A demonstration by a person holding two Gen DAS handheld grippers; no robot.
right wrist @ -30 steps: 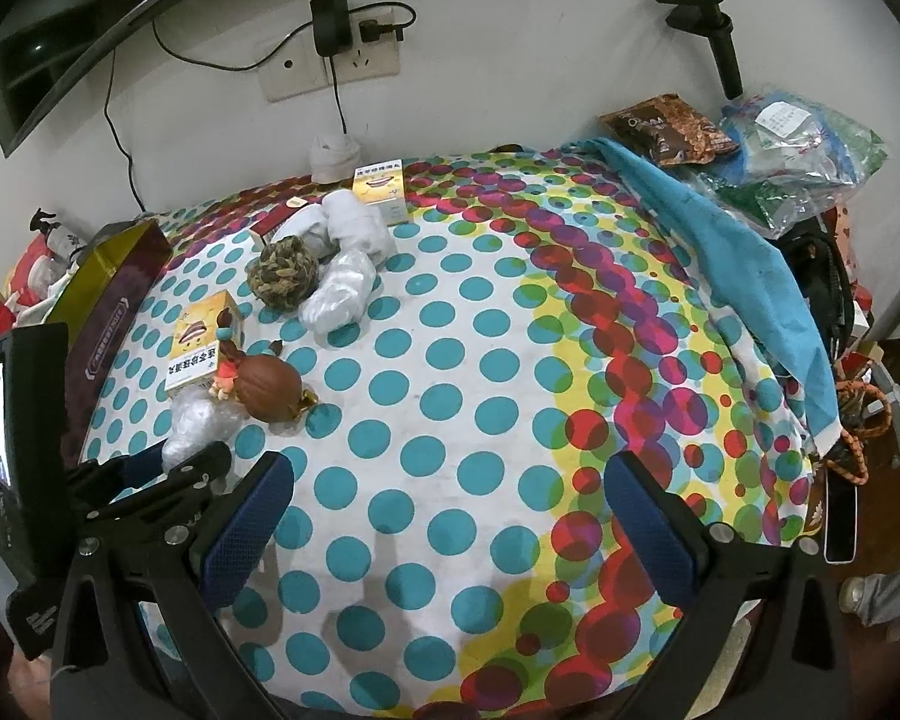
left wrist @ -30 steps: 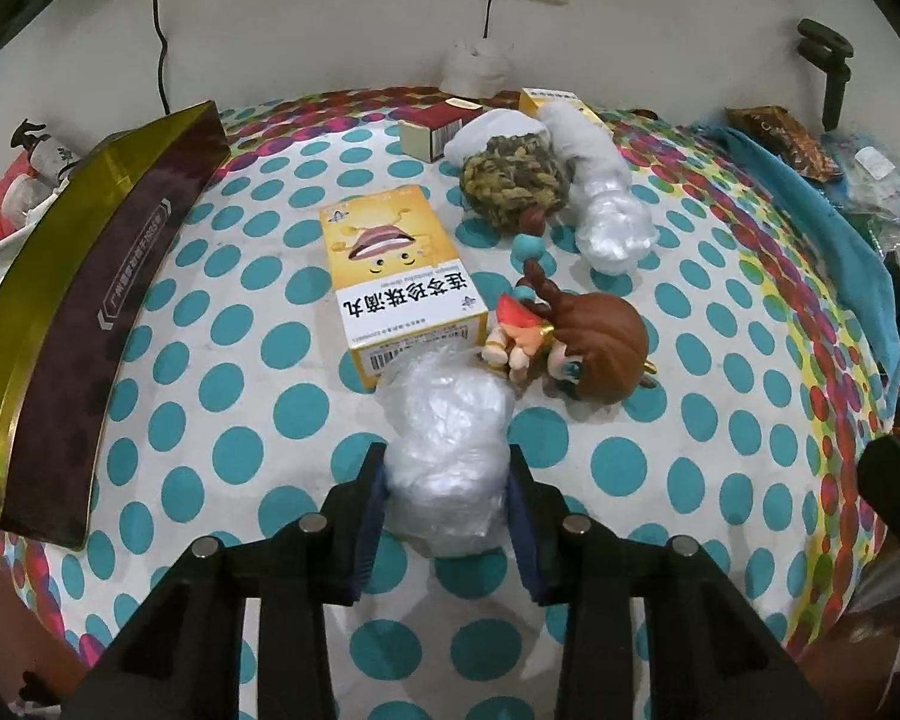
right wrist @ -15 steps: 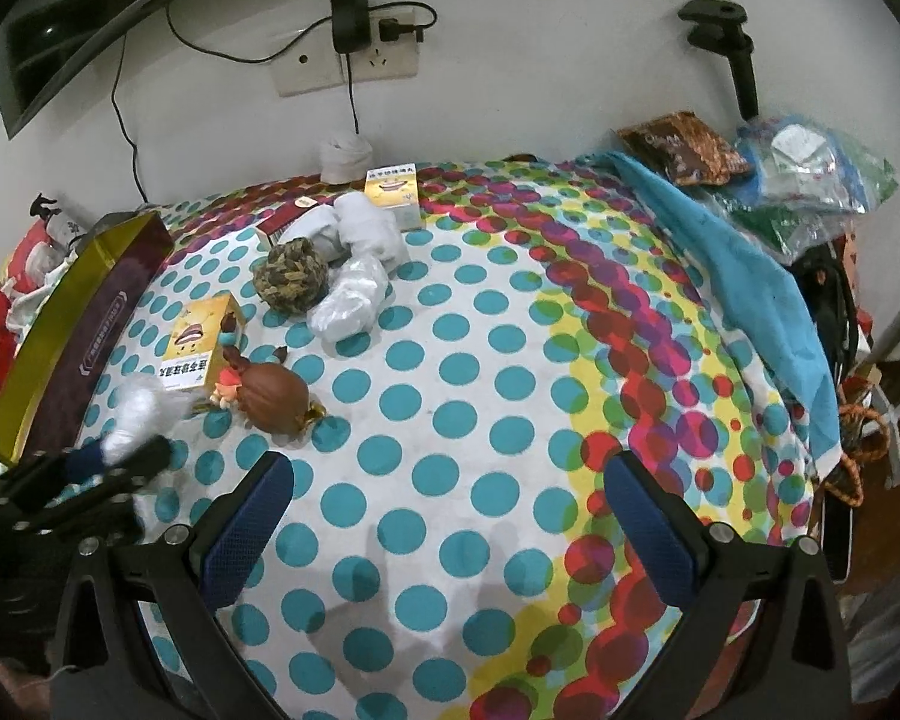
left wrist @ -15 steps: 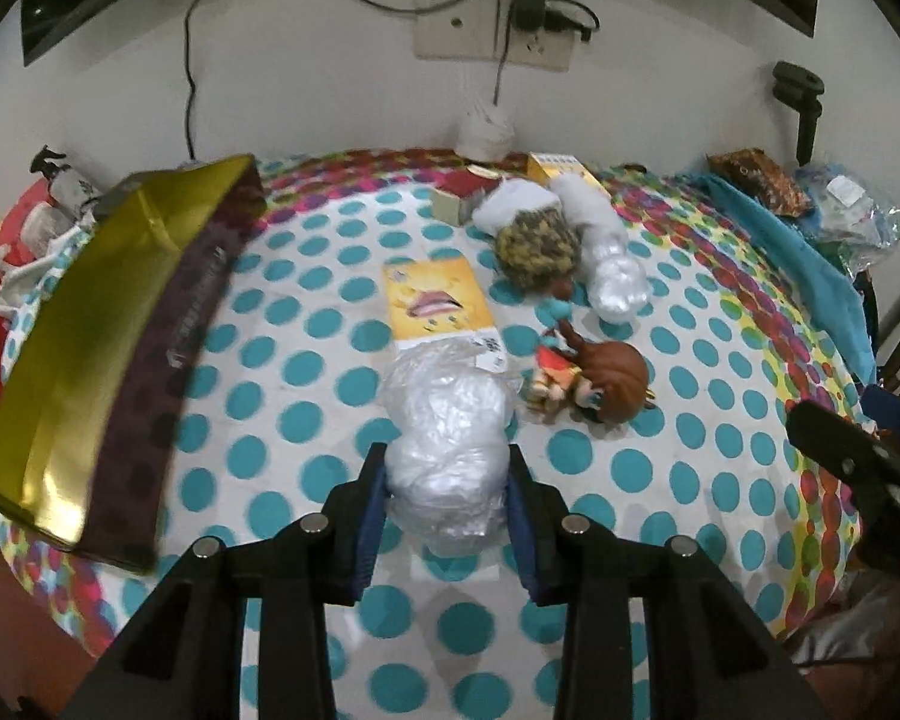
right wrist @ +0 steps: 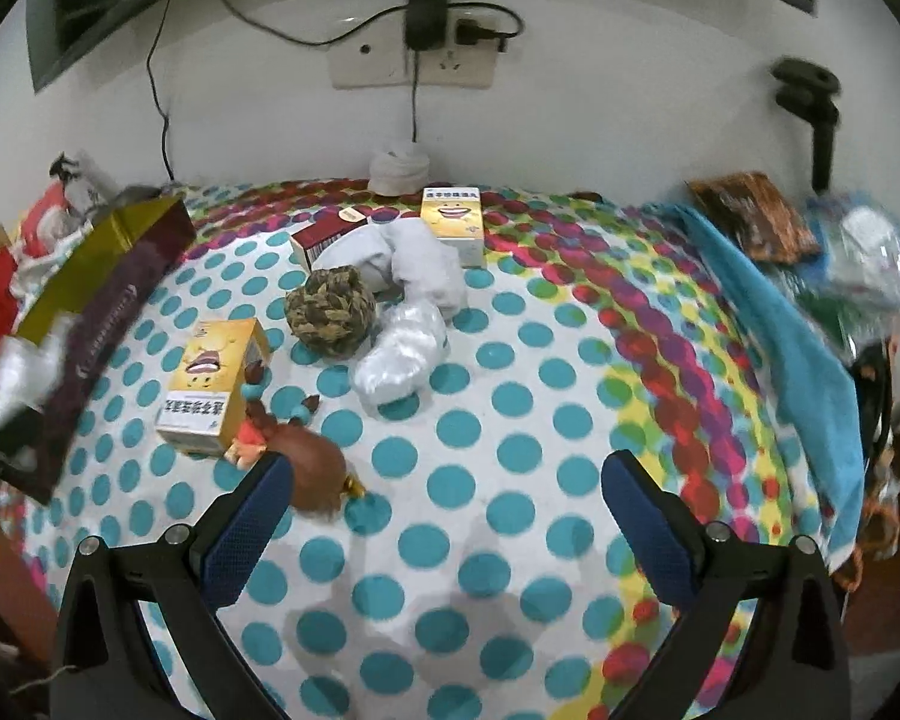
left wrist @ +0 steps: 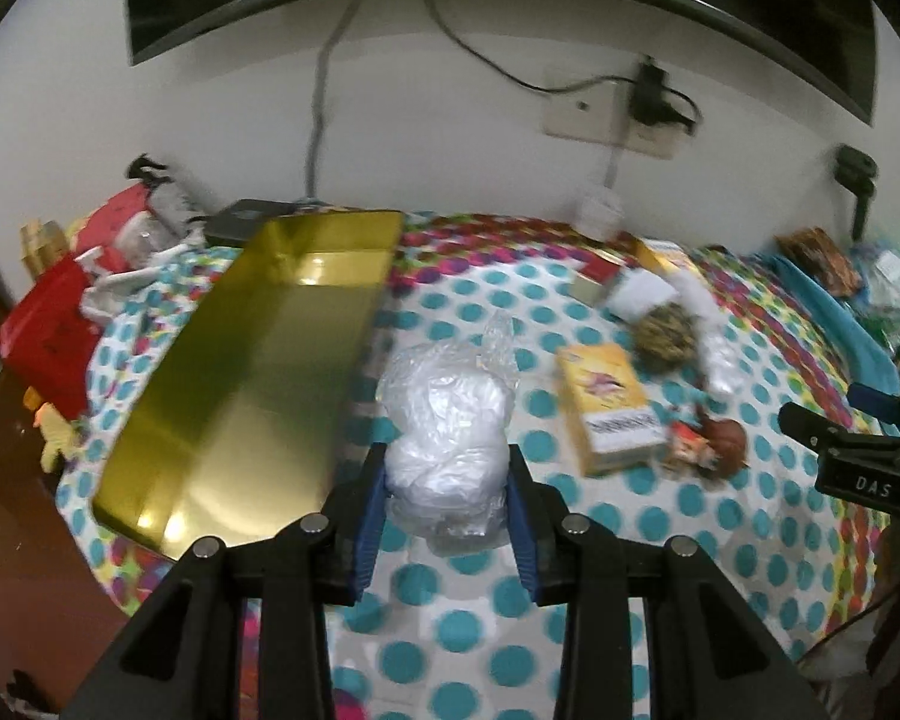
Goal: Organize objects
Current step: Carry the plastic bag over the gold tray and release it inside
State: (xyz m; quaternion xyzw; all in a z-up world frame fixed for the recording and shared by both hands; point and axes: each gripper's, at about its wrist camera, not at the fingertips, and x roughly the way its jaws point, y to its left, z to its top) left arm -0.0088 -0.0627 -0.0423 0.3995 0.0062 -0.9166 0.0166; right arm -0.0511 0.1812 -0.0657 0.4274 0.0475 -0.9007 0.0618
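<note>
My left gripper [left wrist: 447,501] is shut on a crumpled white plastic bag bundle [left wrist: 450,420], held above the dotted cloth just right of the open gold tin box [left wrist: 258,372]. In the right wrist view that bundle [right wrist: 21,369] shows blurred at the far left beside the gold tin box [right wrist: 90,276]. My right gripper [right wrist: 444,531] is open and empty over the cloth. Ahead of it lie a brown-haired doll figure [right wrist: 306,465], a yellow medicine box [right wrist: 213,381], a woven rope ball [right wrist: 330,318] and a second white bag bundle [right wrist: 402,354].
A grey sock [right wrist: 414,264], a second yellow box [right wrist: 453,222] and a red box [right wrist: 324,234] lie at the back. A blue cloth [right wrist: 786,348] and snack bags [right wrist: 750,216] crowd the right side. Red packaging [left wrist: 54,324] sits left of the tin.
My left gripper lifted the white bundle and carried it leftward to beside the gold tin. The right gripper shifted left, closer to the doll and yellow box.
</note>
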